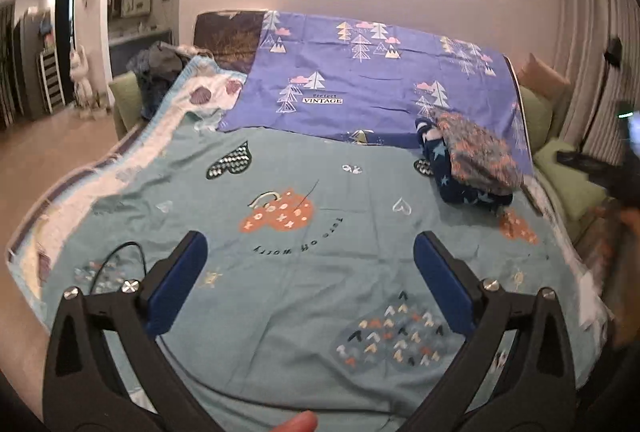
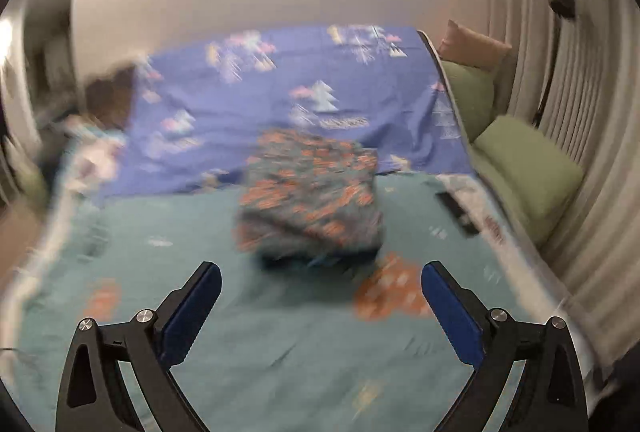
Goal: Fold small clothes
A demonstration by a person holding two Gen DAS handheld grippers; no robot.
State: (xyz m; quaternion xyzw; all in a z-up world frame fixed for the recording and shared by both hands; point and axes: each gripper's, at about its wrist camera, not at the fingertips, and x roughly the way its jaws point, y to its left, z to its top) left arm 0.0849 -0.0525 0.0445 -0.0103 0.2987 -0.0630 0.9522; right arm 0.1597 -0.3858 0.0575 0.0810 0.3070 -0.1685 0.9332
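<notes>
On the teal printed bedspread [image 1: 320,160] of a bedroom, my two handheld grippers hang empty above the cloth: my left gripper [image 1: 310,252] stands with its blue-padded jaws spread wide and nothing between them, and my right gripper [image 2: 321,282] is likewise fully parted and holds nothing. Toward the far right of the bed, at the edge of the blue tree-patterned sheet [image 1: 360,80], sits a folded grey garment with an orange print [image 1: 482,156], stacked on a folded dark navy garment with pale stars [image 1: 460,188]; the right wrist view, badly blurred, shows the same pile [image 2: 312,192] straight ahead of my open jaws. I judge these two pieces finished and set aside. A heap of blue and grey clothes [image 1: 160,72] lies at the far left corner, well apart from the pile, and it looks like what is left to fold, though I cannot tell how many items it holds.
</notes>
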